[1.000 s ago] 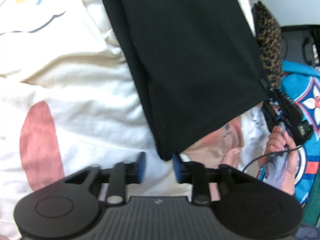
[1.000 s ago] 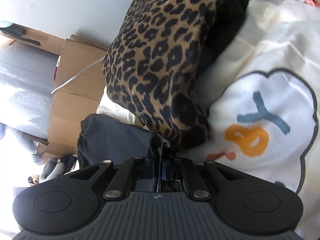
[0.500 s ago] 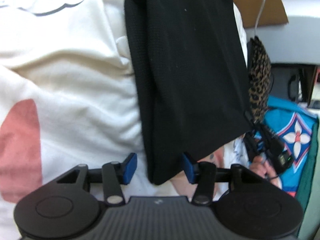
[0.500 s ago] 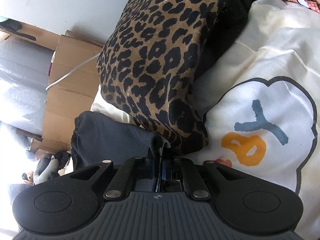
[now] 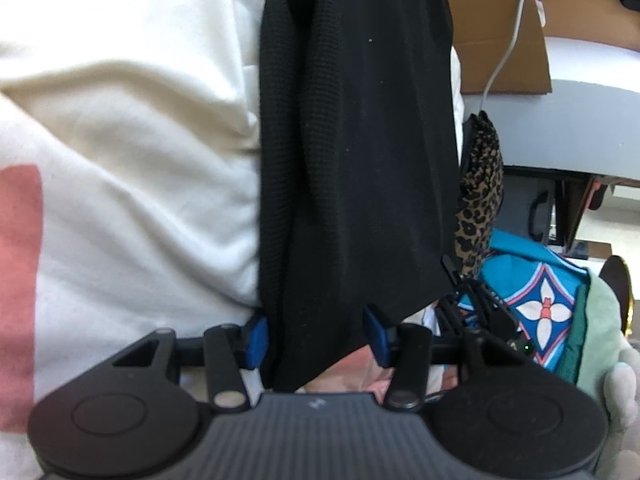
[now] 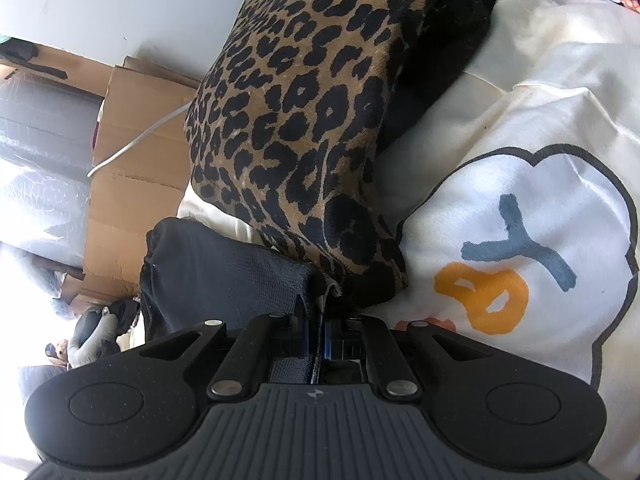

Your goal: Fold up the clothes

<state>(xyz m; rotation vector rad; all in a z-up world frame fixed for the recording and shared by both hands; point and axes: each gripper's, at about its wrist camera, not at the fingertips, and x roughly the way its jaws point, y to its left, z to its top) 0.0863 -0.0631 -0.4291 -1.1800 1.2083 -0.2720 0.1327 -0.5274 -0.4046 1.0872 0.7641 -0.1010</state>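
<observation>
Landmark: the black garment (image 5: 360, 152), a folded knit piece, is used as reference for all places.
Black garment: laid lengthwise on the cream bedding (image 5: 132, 152); a folded edge is seen along its left side in the left wrist view; the near end hangs down between the left tool's fingers.
Left gripper (image 5: 316, 338): spread wide; the blue pads (image 5: 256, 336) are seen on either side of the garment's near corner; the left pad is just beside the cloth, contact cannot be told; the right pad is partly covered by the cloth.
Right gripper (image 6: 318, 336): pressed together on a corner of the black garment (image 6: 224, 264); cloth is seen bunched between the fingers, with a pale hem edge showing at the pinch.
Leopard-print fabric (image 6: 300, 120): a folded piece, lying just beyond the garment and touching it at the pinched corner in the right wrist view; seen as a thin strip at the garment's right edge in the left wrist view.
Bedding print: a cloud shape with a blue and orange motif (image 6: 504, 264) is seen right of the garment in the right wrist view.
Cardboard box (image 6: 136, 152): behind the garment, off the bed; a white cable (image 5: 508, 40) is draped over it.
Blue patterned cloth (image 5: 536, 300): right of the garment's near end.
</observation>
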